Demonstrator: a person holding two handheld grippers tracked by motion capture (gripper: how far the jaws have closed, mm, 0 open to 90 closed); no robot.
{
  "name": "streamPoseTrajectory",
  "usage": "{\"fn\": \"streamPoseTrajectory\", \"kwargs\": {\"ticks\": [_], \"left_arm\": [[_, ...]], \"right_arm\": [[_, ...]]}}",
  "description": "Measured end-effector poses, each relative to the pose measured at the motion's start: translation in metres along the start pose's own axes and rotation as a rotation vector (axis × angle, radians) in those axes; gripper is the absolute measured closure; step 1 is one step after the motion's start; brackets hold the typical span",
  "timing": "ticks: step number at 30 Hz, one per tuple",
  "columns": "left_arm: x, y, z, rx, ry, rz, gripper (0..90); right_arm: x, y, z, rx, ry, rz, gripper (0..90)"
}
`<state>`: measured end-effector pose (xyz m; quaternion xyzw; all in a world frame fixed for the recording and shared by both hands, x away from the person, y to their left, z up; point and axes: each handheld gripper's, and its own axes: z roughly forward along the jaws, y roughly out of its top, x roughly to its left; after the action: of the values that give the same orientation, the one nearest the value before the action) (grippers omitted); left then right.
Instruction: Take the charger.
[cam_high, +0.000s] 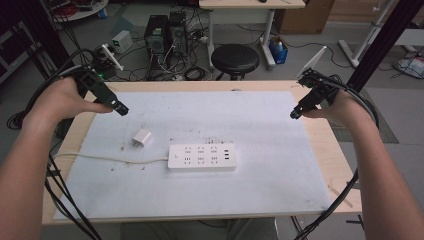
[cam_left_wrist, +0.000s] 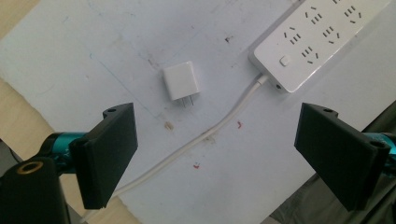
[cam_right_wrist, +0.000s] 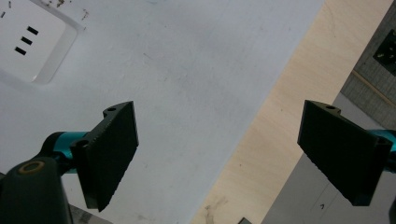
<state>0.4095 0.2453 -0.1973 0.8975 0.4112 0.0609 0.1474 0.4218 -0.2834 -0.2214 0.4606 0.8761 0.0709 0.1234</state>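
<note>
A white power strip (cam_high: 202, 157) lies flat near the middle of the white mat (cam_high: 270, 130), its cable (cam_high: 110, 159) trailing off to the left. A small white plug adapter (cam_high: 142, 137) lies left of the strip, prongs showing in the left gripper view (cam_left_wrist: 181, 81). My left gripper (cam_high: 120, 108) hovers over the mat's far left corner, open and empty, with the adapter and the power strip's end (cam_left_wrist: 317, 37) ahead of its jaws. My right gripper (cam_high: 295, 113) hangs open and empty above the mat's far right part; the power strip's USB end (cam_right_wrist: 32, 42) is at the upper left of its view.
The mat covers most of a wooden table (cam_high: 334, 150), bare wood showing along the right edge (cam_right_wrist: 280, 116). Beyond the table's far edge stand a black stool (cam_high: 235, 58), computer towers (cam_high: 165, 32) and tangled cables on the floor.
</note>
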Motion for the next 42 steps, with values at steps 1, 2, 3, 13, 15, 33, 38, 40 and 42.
{"fn": "streamPoseTrajectory", "kwargs": {"ticks": [1,2,3,13,15,33,38,40,42], "left_arm": [[0.0,0.0,0.0,-0.002,0.004,-0.003,13.2],[0.0,0.0,0.001,-0.001,0.005,-0.003,13.2],[-0.001,-0.001,0.001,-0.001,0.005,-0.007,13.2],[-0.001,0.0,0.008,-0.001,0.011,-0.063,13.2],[0.0,0.001,0.013,-0.002,0.004,-0.084,13.2],[0.01,0.014,0.097,0.096,0.01,-0.194,13.2],[0.016,0.011,0.124,0.135,0.022,-0.236,13.2],[0.018,0.009,0.133,0.15,0.022,-0.24,13.2],[0.019,0.008,0.142,0.156,0.033,-0.248,13.3]], "right_arm": [[0.0,0.0,0.0,-0.003,-0.001,0.001,11.8],[-0.001,0.0,0.0,-0.004,-0.002,0.002,11.8],[-0.001,0.0,0.0,-0.003,-0.002,0.006,11.8],[0.003,0.001,0.005,-0.013,0.002,-0.004,11.8],[0.004,0.001,0.005,-0.015,0.003,-0.016,11.8],[0.008,-0.006,0.008,-0.04,0.003,-0.013,11.8],[0.009,-0.007,0.01,-0.044,0.008,-0.015,11.8],[0.009,-0.007,0.01,-0.042,0.006,-0.015,11.8],[0.01,-0.006,0.012,-0.046,0.01,-0.015,11.8]]}}
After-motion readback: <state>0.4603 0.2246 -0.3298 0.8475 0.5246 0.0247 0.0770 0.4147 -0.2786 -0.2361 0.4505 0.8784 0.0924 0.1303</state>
